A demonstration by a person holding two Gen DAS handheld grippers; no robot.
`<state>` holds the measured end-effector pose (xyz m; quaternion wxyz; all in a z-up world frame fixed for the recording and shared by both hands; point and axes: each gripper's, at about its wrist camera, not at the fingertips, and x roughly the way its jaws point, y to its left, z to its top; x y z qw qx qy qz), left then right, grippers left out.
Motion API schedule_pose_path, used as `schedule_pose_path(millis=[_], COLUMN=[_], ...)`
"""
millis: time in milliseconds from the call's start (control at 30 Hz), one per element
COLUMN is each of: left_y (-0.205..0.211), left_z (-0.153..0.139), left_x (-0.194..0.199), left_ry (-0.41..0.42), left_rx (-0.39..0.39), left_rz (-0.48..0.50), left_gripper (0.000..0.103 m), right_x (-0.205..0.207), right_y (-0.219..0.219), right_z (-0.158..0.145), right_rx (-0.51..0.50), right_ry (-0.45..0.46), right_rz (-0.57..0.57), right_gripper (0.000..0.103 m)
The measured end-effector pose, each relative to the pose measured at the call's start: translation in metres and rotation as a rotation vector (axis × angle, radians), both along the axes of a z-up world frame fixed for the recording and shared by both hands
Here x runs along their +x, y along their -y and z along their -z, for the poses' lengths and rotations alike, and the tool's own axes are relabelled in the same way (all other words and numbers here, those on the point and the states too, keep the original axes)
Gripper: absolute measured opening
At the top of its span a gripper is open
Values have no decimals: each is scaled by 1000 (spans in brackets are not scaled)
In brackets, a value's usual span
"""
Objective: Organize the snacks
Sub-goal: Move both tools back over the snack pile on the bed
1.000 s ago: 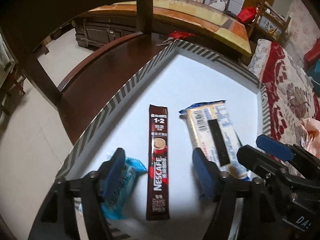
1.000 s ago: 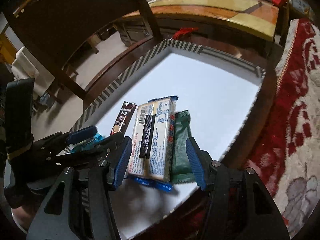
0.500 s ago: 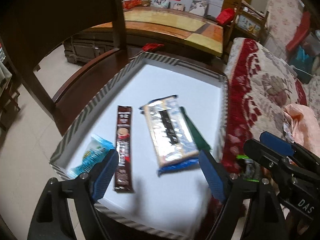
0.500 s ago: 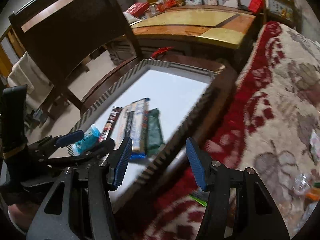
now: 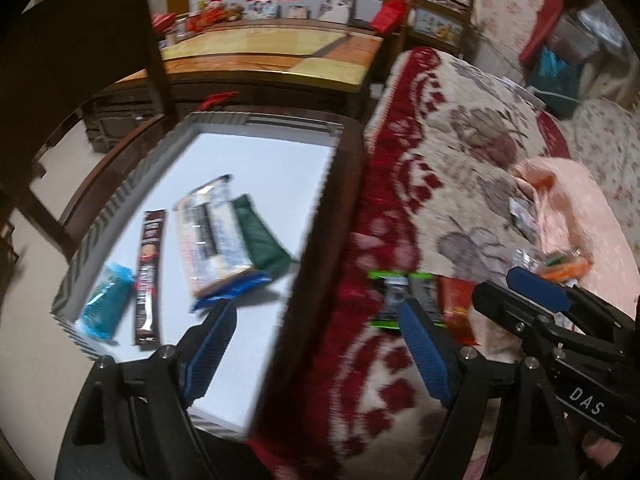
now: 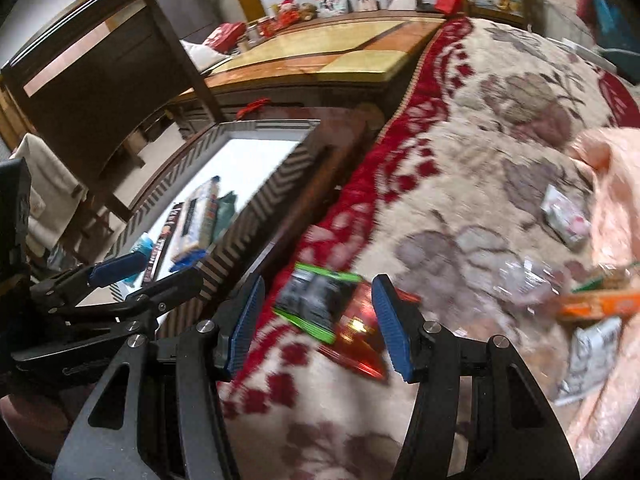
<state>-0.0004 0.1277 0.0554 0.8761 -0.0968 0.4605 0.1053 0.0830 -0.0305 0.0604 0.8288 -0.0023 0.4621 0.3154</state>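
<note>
Gaping empty, both grippers' fingers (image 5: pixel 424 352) (image 6: pixel 390 324); orange packet (image 6: pixel 596 305) (right view only).

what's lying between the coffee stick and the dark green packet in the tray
In the left wrist view, one thing: the big pale cracker pack with blue ends, between the coffee stick and the dark green packet, whose edge it seems to overlap.

Motion blur smears print on the green-edged packet (image 6: pixel 316 304) and red packet (image 6: pixel 358 338) between the right gripper (image 6: pixel 318 322) fingers. Wrappers (image 6: pixel 588 356) right of it are unreadable, cut by the frame edge.
</note>
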Motion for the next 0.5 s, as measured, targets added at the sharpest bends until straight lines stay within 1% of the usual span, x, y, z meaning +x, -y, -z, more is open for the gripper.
schedule_pose_path(millis=[333, 500], left_y=[53, 68], left_z=[1, 7], left_x=[4, 11], left_ry=[4, -12], left_rx=[9, -20], left_rz=[100, 131], left_gripper=[87, 88], right_x=[-7, -10], right_y=[64, 93], right_z=[8, 13], right_rx=[-5, -8], right_ry=[-11, -18], right_rz=[92, 130], right_gripper=[56, 56])
